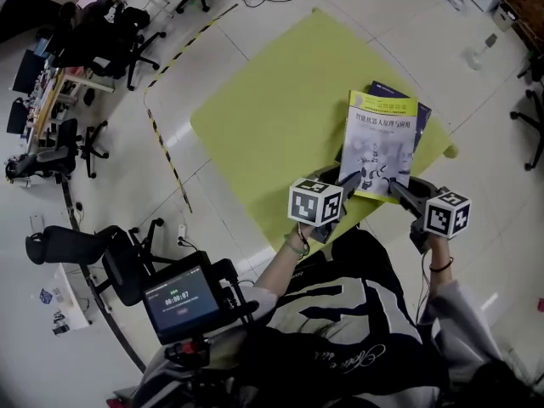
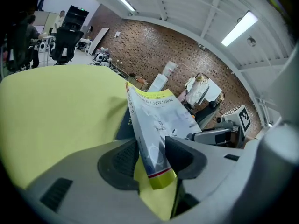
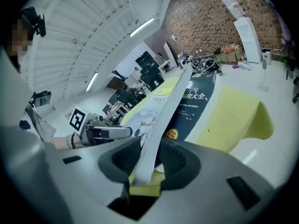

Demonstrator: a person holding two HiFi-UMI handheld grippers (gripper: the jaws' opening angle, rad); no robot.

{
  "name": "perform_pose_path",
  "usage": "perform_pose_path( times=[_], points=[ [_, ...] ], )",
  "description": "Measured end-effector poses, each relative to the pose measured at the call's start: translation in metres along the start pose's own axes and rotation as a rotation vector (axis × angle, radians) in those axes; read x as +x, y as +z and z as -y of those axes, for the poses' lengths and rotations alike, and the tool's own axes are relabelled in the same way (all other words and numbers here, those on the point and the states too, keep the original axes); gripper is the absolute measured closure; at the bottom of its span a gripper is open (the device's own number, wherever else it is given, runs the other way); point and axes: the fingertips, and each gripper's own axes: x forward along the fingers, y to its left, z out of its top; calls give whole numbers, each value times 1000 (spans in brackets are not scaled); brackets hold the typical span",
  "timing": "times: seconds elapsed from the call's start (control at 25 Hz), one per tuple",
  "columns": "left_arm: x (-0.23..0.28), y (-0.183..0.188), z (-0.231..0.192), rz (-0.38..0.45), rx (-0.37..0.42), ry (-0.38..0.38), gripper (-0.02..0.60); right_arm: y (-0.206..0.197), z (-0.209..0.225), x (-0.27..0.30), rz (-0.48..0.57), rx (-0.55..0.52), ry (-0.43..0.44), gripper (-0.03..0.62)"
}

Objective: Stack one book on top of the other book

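Observation:
A book with a white and yellow cover (image 1: 382, 143) is held at its near edge by both grippers, over a dark blue book (image 1: 422, 110) that lies on the yellow-green table (image 1: 272, 117). My left gripper (image 1: 344, 195) is shut on the near left corner, and the cover (image 2: 156, 120) runs between its pads. My right gripper (image 1: 399, 189) is shut on the near right corner. In the right gripper view the held book (image 3: 163, 111) tilts up above the blue cover (image 3: 196, 101). Whether its far edge touches the blue book I cannot tell.
The two books sit near the table's right front corner, close to the person's body. Office chairs (image 1: 102, 32) and desks stand on the floor at the left. Black-and-yellow tape (image 1: 166, 151) runs along the floor. A small screen device (image 1: 181, 300) shows at the lower left.

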Motion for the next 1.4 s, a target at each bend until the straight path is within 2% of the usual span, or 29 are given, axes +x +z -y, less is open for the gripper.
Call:
perform_pose_path(
  times=[0.12,0.4,0.48,0.56,0.64,0.88,0.96,1.12,1.2,1.28,1.32,1.4],
  points=[
    [6,-7,-6,-10,-30,26,400,-6,8,3,0,7,0,476],
    [11,-12,-11,14,-113,36,393,-11,23,2,63,97,-36,453],
    [8,-13,-13,23,-116,86,379,-12,27,0,81,96,-96,444],
    [-1,-14,-17,32,-80,154,377,-17,33,-4,72,52,-190,396],
    [-10,-19,-18,32,-42,186,377,-22,34,-9,63,-1,-243,395],
    [-42,-33,-6,72,-73,130,377,-39,24,-31,112,0,-321,397],
    [-56,-36,-1,84,-43,117,379,-44,10,-39,166,31,-319,398],
    [-90,-53,7,105,1,88,379,-59,-39,-37,258,111,-228,410],
    [-110,-67,11,112,5,61,379,-68,-68,-34,301,119,-203,461],
    [-130,-82,14,118,10,26,379,-77,-97,-31,348,107,-196,570],
    [-140,-90,16,118,11,10,379,-83,-113,-28,362,99,-188,597],
    [-161,-108,20,114,12,-12,380,-97,-144,-20,370,85,-163,597]
  ],
)
